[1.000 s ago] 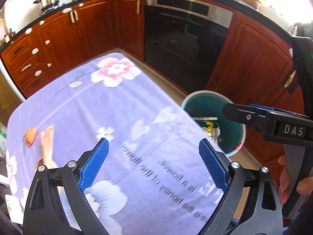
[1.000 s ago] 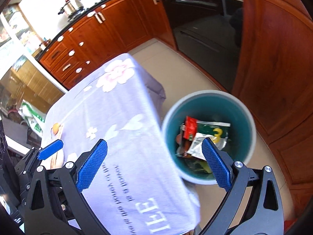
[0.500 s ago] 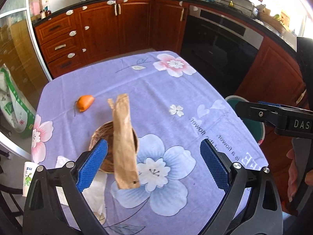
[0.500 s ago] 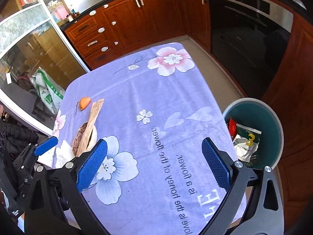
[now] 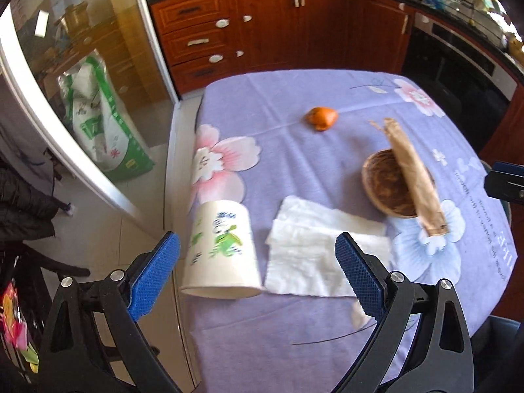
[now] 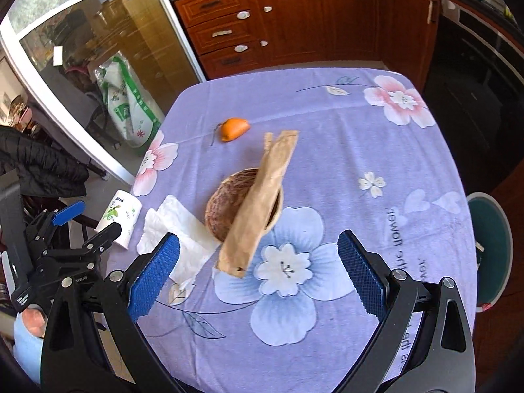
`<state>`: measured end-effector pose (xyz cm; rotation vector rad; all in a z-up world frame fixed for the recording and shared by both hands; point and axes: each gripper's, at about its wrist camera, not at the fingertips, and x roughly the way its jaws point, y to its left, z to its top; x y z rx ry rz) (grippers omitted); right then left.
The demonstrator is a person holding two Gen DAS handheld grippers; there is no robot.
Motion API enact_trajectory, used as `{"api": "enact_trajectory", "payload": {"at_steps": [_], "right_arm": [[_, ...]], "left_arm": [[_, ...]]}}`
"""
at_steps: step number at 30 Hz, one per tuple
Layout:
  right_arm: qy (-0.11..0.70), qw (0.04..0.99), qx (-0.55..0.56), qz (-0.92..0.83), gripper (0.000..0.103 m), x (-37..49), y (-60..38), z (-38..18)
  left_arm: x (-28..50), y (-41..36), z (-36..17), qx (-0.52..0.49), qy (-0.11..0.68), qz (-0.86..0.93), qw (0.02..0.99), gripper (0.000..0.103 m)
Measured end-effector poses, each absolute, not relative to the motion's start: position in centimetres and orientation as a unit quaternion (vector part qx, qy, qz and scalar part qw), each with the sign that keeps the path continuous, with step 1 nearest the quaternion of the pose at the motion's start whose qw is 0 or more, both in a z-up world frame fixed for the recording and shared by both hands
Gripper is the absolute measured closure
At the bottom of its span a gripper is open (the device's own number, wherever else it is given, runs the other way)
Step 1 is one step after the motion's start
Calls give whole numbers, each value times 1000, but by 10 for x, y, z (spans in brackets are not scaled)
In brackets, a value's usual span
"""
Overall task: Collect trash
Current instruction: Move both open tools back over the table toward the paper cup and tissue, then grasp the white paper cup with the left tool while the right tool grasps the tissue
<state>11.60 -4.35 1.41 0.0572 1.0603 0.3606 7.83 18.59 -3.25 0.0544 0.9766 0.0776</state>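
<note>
Trash: crumpled tissue (image 5: 314, 245), paper cup (image 5: 221, 249), flat bag (image 6: 262, 203); both grippers spread wide, empty.

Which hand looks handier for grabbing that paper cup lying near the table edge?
Probably the left. Its gripper is open with the cup right before its jaws; the right gripper faces the brown bag.

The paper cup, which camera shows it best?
The left wrist view: the paper cup lies on its side, large and close, frog print clear. In the right wrist view it is small, partly hidden behind the left gripper.
</note>
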Motion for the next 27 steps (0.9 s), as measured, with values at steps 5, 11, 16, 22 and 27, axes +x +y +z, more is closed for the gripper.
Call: {"api": "enact_trajectory", "payload": {"at_steps": [5, 11, 16, 22, 27], "right_arm": [[516, 829, 4, 216, 10, 118, 4, 2], [527, 809, -26, 259, 10, 120, 45, -11], [535, 794, -31, 288, 10, 122, 64, -25], [551, 774, -37, 309, 10, 129, 80, -41], [563, 758, -54, 325, 10, 133, 95, -56]], "left_arm": [[75, 221, -55, -25, 490, 49, 870, 7], [79, 231, -73, -45, 500, 42, 864, 7], [87, 228, -82, -44, 503, 37, 863, 7], [85, 232, -77, -47, 483, 36, 874, 46], [75, 241, -65, -43, 466, 47, 882, 50]]}}
